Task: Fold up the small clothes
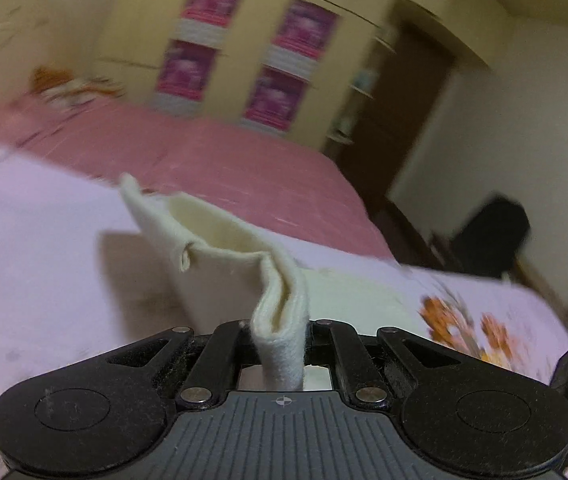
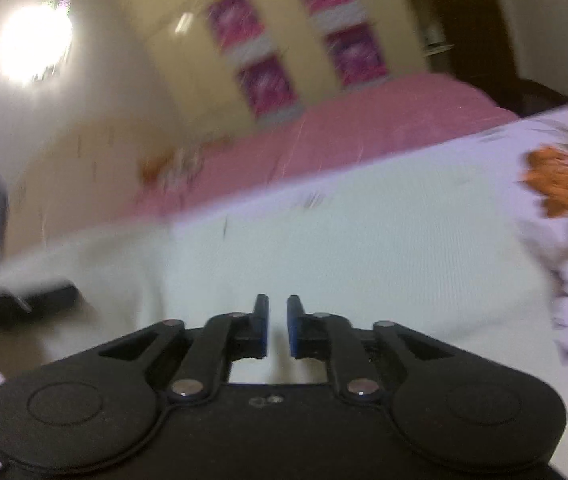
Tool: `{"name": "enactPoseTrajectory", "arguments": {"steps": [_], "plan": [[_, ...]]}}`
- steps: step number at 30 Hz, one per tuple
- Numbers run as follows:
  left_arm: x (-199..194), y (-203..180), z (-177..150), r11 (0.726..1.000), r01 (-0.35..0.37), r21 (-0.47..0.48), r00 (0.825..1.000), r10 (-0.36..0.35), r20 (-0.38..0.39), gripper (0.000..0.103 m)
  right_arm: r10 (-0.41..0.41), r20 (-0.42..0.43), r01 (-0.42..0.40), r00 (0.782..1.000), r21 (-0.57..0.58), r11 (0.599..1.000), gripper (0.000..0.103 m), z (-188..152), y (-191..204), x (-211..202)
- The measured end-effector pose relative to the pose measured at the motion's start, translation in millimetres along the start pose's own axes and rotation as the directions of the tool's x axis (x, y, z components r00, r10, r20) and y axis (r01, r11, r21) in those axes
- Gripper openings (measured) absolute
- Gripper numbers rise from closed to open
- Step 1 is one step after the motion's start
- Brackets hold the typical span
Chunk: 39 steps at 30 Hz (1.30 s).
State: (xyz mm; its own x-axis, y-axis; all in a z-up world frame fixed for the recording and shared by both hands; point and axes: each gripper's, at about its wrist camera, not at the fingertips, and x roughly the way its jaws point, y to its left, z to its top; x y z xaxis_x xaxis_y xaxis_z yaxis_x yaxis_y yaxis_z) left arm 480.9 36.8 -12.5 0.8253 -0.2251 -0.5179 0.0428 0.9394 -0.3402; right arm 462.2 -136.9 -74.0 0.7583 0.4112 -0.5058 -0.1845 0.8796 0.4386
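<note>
I am holding the left gripper [image 1: 280, 336] clamped on a folded edge of the small cream-white knit garment [image 1: 220, 256]; the doubled cloth is standing up between its black fingers, and the rest is trailing away toward eleven o'clock in the left wrist view, lifted off the pale lilac bedsheet with orange flower prints [image 1: 32, 248] and throwing a shadow on it at about nine o'clock. More of the cream cloth is lying flat on the sheet at about two o'clock from the gripper. In the right wrist view I am keeping the right gripper [image 2: 278, 328] empty: its blue-padded fingers [image 2: 292, 330] are standing slightly apart with a narrow gap between them and nothing in it, and the white ribbed cloth [image 2: 363, 248] is spreading flat beneath and ahead of them. The lilac sheet's orange print [image 2: 559, 180] is showing at two o'clock there. A pink bedcover [image 1: 244, 160] is stretching across the bed at twelve o'clock, and behind it a cream wardrobe with magenta door panels [image 1: 276, 56] is standing, blurred in both views.
</note>
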Motion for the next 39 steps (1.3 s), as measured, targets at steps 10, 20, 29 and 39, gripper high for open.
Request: {"name": "enactPoseTrajectory", "arguments": {"steps": [10,20,29,39], "plan": [[57.0,-125.0,-28.8,0.967,0.103,0.231,0.970,-0.046,-0.241,0.016,-0.079,0.070,0.059,0.994,0.247,0.967,0.023,17.0,-111.4,-93.3],[-14.4,-42.7,-6.6,0.995,0.071,0.071,0.996,-0.067,-0.060,0.075,0.012,0.072,-0.034,0.997,0.320,0.947,0.031,11.6,-134.4,-105.5],[24.0,15.0,-15.9,0.996,-0.084,-0.042,0.981,0.075,-0.176,0.075,0.138,-0.040,-0.127,0.990,0.196,0.972,0.045,34.2,-91.1,-36.5],[38.2,15.5,-28.4,0.998,-0.058,-0.011,0.979,0.054,-0.195,0.075,0.159,-0.150,-0.137,0.976,0.149,0.979,0.039,35.7,-79.2,7.0]]}}
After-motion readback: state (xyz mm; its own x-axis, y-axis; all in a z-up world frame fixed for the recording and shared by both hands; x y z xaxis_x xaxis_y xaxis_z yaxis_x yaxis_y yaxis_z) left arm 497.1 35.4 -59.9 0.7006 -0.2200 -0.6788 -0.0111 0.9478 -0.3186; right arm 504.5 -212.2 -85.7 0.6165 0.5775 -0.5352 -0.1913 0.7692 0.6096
